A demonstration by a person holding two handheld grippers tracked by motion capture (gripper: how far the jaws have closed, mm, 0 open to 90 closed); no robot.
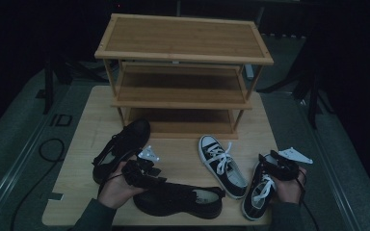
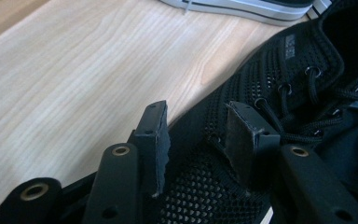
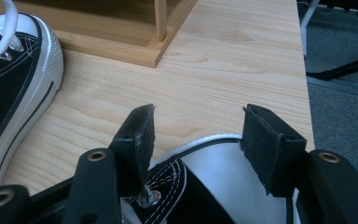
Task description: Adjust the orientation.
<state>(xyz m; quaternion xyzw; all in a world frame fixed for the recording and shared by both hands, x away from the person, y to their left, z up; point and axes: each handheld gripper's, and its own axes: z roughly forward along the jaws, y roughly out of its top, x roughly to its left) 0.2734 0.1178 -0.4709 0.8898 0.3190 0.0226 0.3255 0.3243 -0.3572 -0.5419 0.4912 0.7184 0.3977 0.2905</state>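
On the table (image 1: 183, 154) stands a bare wooden rack (image 1: 183, 53).

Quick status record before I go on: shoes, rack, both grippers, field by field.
surface: wooden table
rack: three-tier bamboo shoe rack, shelves bare
black shoes: one near left edge, one at front
sneakers: one mid-table, one at right
left gripper: jaws open, straddling the front black shoe's mesh upper
right gripper: jaws open over the right sneaker's toe cap
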